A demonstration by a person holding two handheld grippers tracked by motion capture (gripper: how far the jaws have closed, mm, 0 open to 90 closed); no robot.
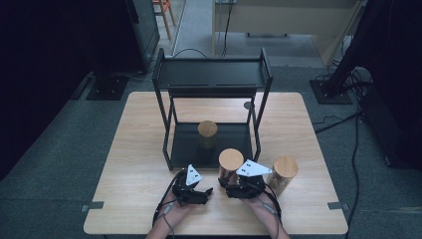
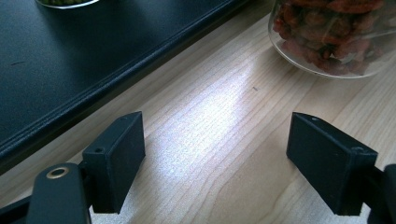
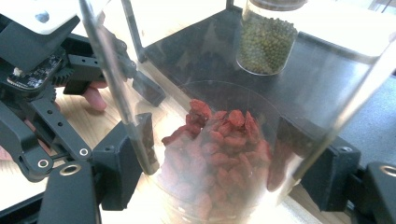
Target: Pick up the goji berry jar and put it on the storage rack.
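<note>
My right gripper (image 1: 238,185) stands at the near middle of the table (image 1: 129,149), jaws set on either side of the glass jar of red berries (image 3: 215,154); whether they press the glass I cannot tell. The jar stands upright, long axis vertical, wooden lid (image 1: 231,159) facing up, just in front of the black shelf rack (image 1: 214,74). My left gripper (image 2: 215,158) rests beside it, jaws wide apart and empty, over bare wood.
</note>
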